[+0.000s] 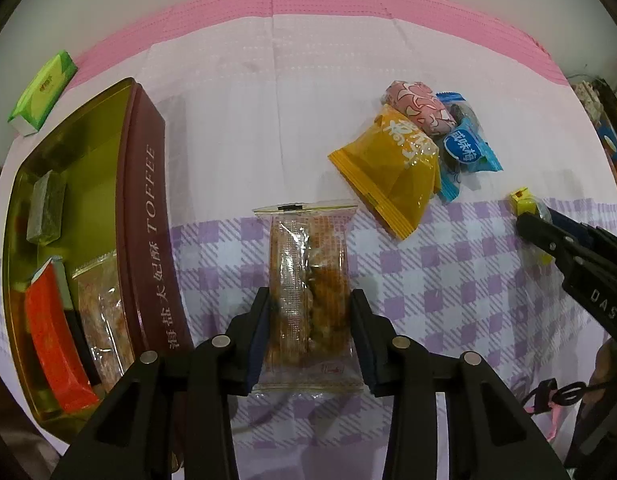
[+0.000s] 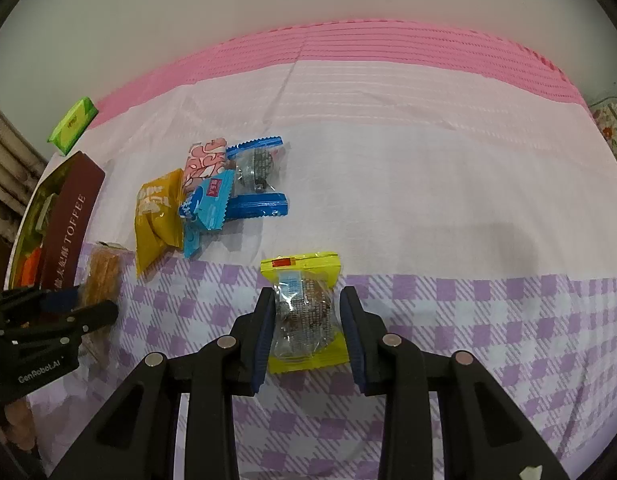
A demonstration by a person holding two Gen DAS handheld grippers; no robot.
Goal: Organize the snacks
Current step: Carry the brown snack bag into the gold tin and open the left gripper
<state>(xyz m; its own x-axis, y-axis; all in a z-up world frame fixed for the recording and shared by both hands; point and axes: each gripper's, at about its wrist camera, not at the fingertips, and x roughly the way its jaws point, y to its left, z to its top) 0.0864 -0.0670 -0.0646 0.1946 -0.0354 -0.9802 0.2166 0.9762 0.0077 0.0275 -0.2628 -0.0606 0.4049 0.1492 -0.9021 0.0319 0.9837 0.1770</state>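
**Two grippers, two packets over the checked cloth**

The left gripper [image 1: 310, 308] has its two fingers pressed against the sides of a clear packet of orange-brown snack [image 1: 308, 280], which hangs lengthwise between them just beside the open toffee tin [image 1: 148, 216]. Inside the tin lie a red packet [image 1: 54, 340], a green-wrapped sweet [image 1: 46, 212] and another clear packet [image 1: 102, 320]. The right gripper [image 2: 307, 312] grips a yellow-edged packet [image 2: 304, 312] from both sides, over the purple-checked cloth [image 2: 468, 320]. Farther back on the pink-and-white cloth sits a small heap: an amber packet [image 2: 158, 216], a pink patterned sweet [image 2: 204, 164] and blue wrappers [image 2: 256, 176], touching one another. A green box [image 2: 72, 124] rests near the far left corner, behind the tin.
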